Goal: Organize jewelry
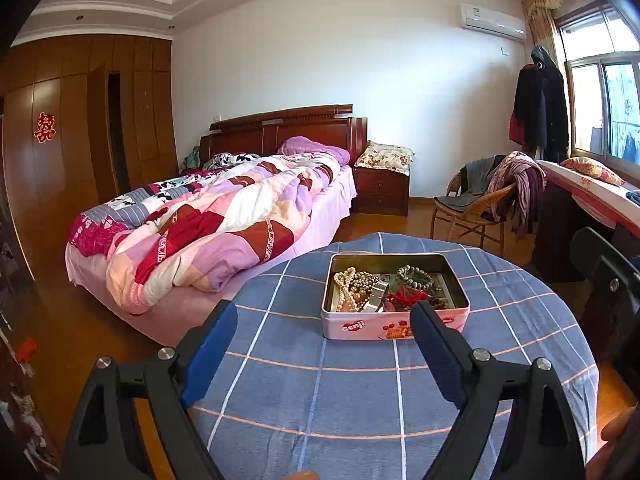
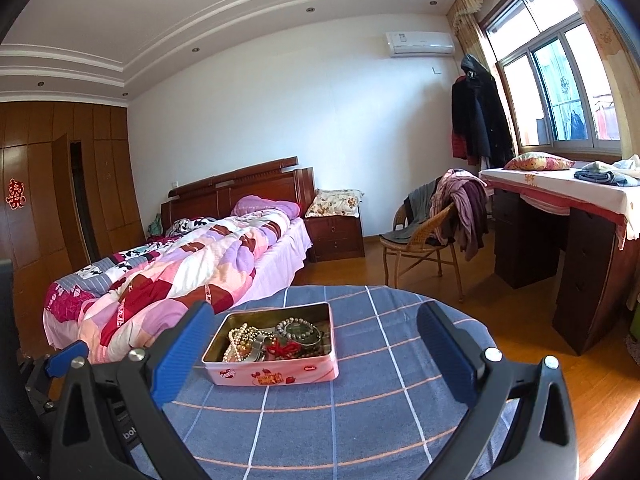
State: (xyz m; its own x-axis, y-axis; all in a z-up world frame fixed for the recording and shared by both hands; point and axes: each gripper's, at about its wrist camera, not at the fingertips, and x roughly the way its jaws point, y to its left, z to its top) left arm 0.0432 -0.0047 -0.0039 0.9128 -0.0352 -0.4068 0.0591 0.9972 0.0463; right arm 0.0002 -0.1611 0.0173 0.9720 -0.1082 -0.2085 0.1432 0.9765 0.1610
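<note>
An open pink tin (image 1: 360,328) (image 2: 276,376) stands on a round table with a blue checked cloth (image 1: 320,400) (image 2: 360,400). In it lie a pearl necklace (image 1: 345,282) (image 2: 239,340), a dark beaded bracelet (image 1: 416,274) (image 2: 296,326), a silver bangle (image 1: 378,296) and a red cord piece (image 1: 404,296) (image 2: 286,348). My left gripper (image 1: 323,307) hovers on the near side of the tin, open, with nothing between its blue pads. My right gripper (image 2: 315,309) is also open and empty, just short of the tin, which sits left of its centre line.
A bed with a patchwork quilt (image 1: 208,224) (image 2: 160,272) stands close to the table's left edge. A wicker chair draped with clothes (image 1: 480,200) (image 2: 432,224) and a dark desk (image 2: 560,240) stand beyond on the right. Wooden floor surrounds the table.
</note>
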